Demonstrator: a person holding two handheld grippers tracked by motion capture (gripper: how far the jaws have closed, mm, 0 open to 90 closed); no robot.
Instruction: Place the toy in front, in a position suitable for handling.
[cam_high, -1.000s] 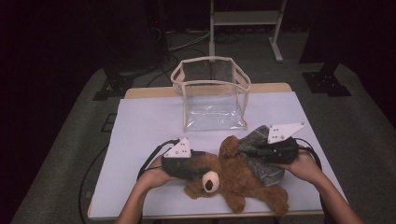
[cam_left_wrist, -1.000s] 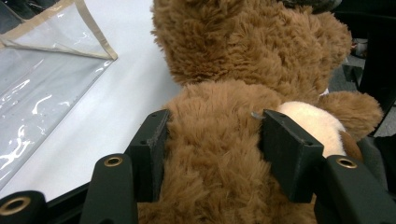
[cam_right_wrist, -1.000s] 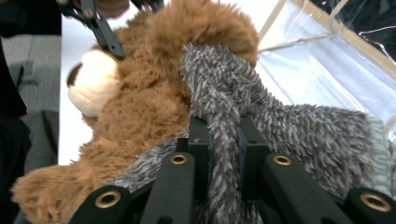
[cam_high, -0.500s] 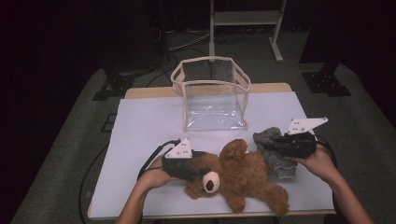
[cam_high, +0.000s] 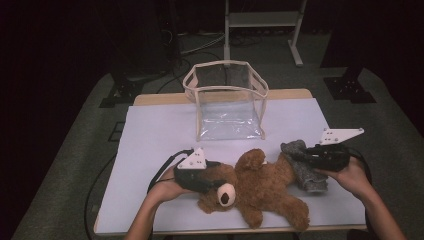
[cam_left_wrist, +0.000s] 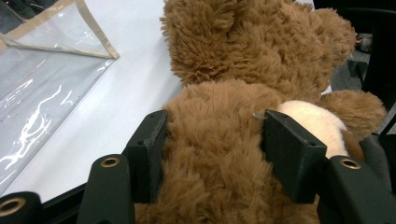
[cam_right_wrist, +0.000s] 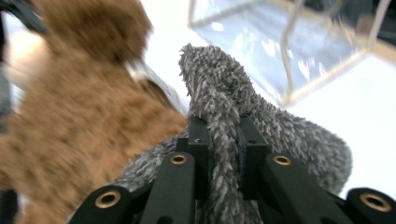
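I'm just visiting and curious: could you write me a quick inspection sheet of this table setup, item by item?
Surface: white table top, flat, wooden edge at the far side.
Job's things: brown teddy bear lying near the front edge; grey fuzzy cloth beside it, touching it; clear plastic bag standing open behind them.
Clutter: nothing seen.
Grippers: left tool has its jaws on either side of the bear's head and has just been opening a little; right tool is shut on the grey cloth.
Cables: a black cable trails from the left tool across the table.
Surroundings: dark room, grey carpet, a metal stand behind the table.
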